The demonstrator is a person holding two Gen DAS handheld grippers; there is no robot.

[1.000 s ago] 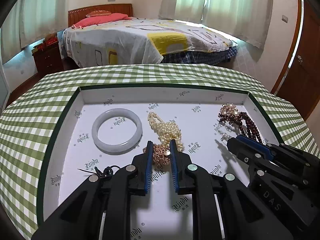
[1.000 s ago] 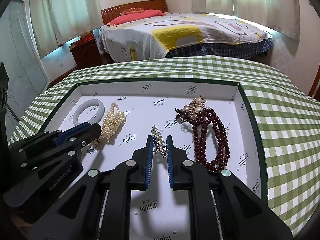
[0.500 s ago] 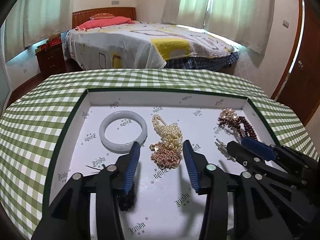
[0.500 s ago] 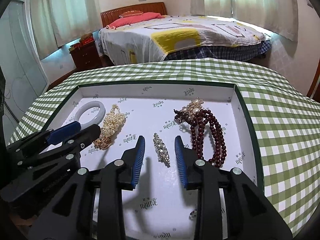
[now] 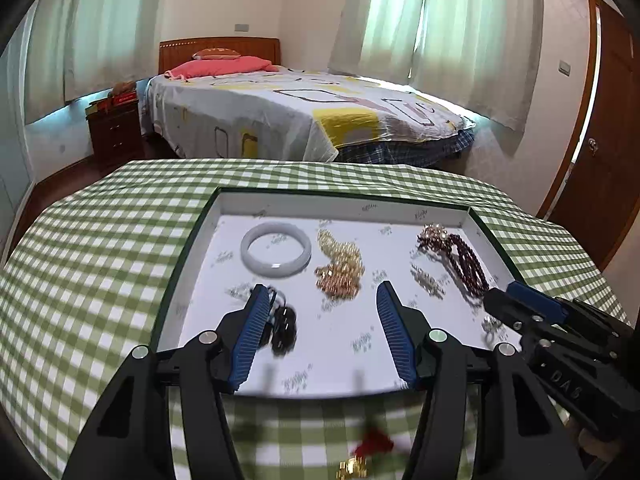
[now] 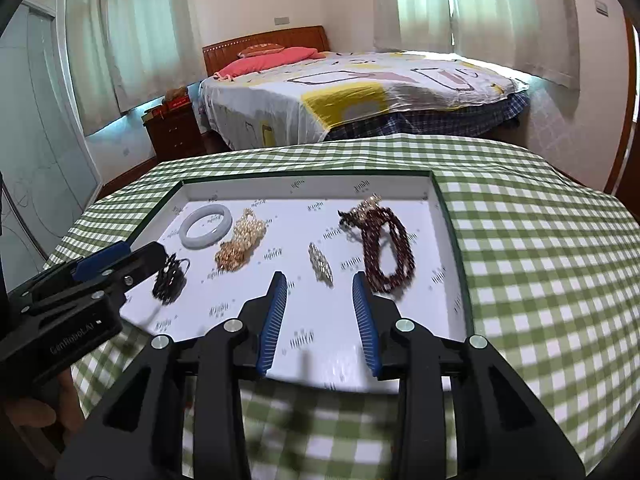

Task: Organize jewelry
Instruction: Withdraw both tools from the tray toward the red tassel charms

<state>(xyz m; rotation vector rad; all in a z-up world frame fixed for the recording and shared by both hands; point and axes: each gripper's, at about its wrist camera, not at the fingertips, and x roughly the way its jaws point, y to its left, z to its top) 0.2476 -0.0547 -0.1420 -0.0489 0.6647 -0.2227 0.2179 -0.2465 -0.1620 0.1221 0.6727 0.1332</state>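
A white-lined tray [image 5: 344, 208] [image 6: 304, 186] holds a jade bangle [image 5: 276, 249] [image 6: 206, 226], a pearl-and-gold piece [image 5: 340, 270] [image 6: 240, 246], a rhinestone brooch [image 5: 428, 280] [image 6: 320, 267], dark red beads [image 5: 464, 258] [image 6: 386, 250] and a black hair piece [image 5: 282, 326] [image 6: 170, 276]. My left gripper [image 5: 322, 294] hovers near the tray's front, just short of the gold piece. Its jaws are opening with nothing between them. My right gripper [image 6: 319, 282] is just short of the brooch, its jaws opening and empty.
The tray lies on a green checked tablecloth [image 5: 100, 248] [image 6: 540, 260]. A small red and gold item [image 5: 366, 454] lies blurred on the cloth near the front edge. A small silver piece [image 5: 490, 324] sits in the tray's right front corner. A bed [image 5: 304, 116] stands behind the table.
Both grippers went from shut to open. The left let go of the gold piece and the right let go of the brooch. Both drew back and up from the tray.
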